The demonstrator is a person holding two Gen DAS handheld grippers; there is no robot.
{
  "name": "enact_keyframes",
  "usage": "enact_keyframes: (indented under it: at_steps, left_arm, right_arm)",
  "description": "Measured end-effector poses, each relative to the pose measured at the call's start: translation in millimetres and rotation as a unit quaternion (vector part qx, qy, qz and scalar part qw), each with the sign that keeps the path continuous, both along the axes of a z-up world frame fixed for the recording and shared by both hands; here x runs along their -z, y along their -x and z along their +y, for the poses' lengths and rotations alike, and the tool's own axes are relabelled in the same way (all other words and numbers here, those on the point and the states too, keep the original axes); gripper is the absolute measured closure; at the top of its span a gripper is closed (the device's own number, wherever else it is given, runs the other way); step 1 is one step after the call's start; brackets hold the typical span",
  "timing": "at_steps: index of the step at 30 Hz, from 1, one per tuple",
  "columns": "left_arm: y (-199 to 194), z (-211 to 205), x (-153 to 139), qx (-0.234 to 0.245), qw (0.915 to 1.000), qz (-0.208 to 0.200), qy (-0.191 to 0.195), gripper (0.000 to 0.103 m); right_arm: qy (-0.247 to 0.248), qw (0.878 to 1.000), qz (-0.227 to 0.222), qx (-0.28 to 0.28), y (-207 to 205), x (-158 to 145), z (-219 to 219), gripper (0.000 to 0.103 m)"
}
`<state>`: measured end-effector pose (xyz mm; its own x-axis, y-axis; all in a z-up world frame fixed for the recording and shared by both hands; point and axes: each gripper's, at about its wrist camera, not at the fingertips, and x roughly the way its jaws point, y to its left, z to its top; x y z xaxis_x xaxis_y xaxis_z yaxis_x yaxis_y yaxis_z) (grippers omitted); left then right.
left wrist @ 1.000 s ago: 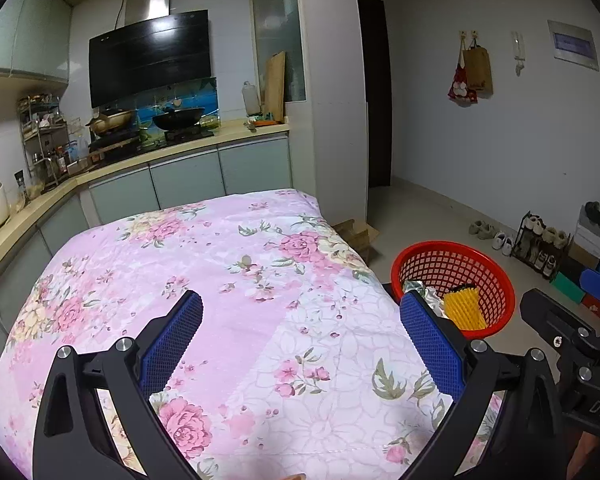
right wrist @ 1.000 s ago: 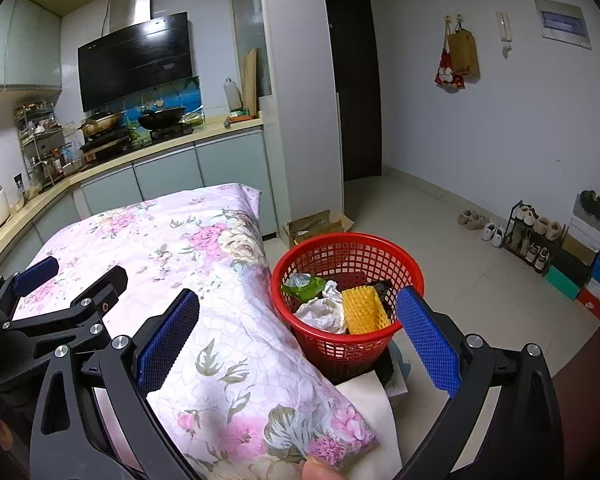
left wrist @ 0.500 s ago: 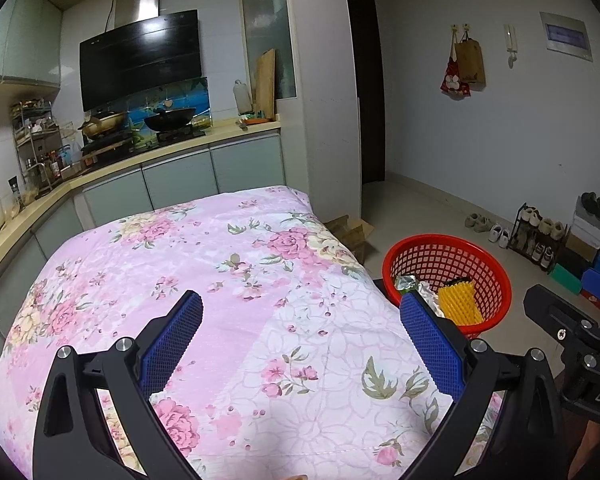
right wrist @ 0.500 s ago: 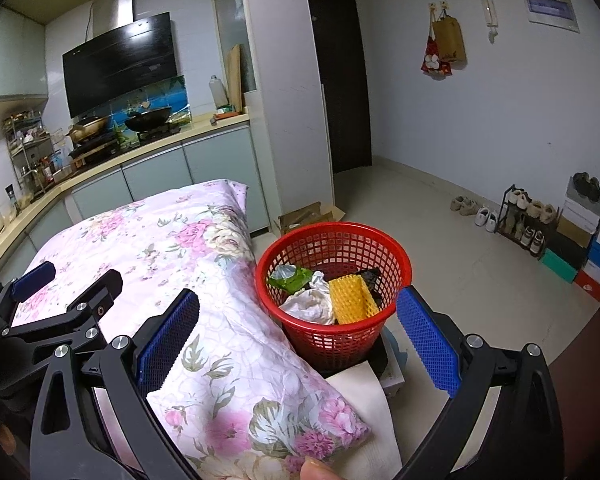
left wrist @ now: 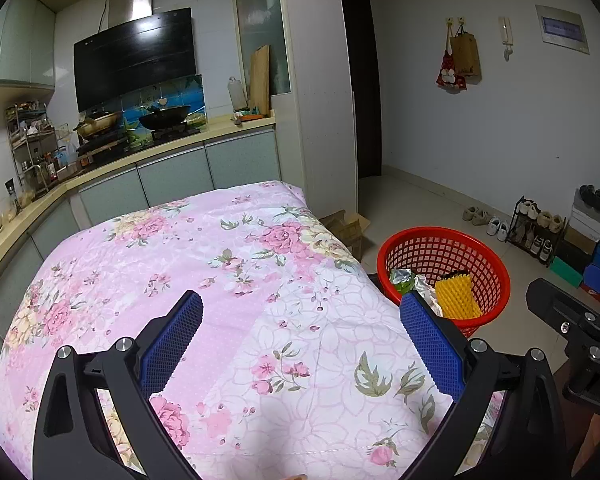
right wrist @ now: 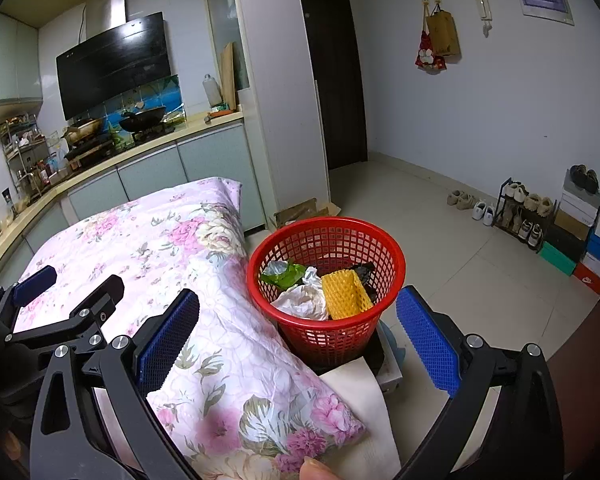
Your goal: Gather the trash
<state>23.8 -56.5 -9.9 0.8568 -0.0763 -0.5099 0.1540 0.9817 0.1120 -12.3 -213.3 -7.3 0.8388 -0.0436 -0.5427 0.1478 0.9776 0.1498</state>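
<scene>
A red mesh basket (right wrist: 326, 280) sits just beside the corner of a flat surface under a pink floral cloth (left wrist: 220, 280). It already holds trash: a yellow foam net (right wrist: 346, 294), crumpled white paper (right wrist: 304, 300) and a green wrapper (right wrist: 284, 274). No litter shows on the cloth, so collecting looks nearly finished. The left gripper (left wrist: 300, 344) and right gripper (right wrist: 298, 338) both hold nothing, jaws spread wide. Behind lie a kitchen counter (left wrist: 172, 148) and a tiled floor (right wrist: 440, 216) with shoe racks.
</scene>
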Motion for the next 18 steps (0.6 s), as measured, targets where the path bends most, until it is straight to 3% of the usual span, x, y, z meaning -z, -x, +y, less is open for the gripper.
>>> enact_keyframes:
  at_steps: [18]
  left_arm:
    - [3.1,-3.1,-2.1,-0.001,0.9999,-0.009,-0.008,0.007]
  right_arm:
    - [0.0,1.0,0.0,0.0,0.0,-0.5,-0.1,0.007]
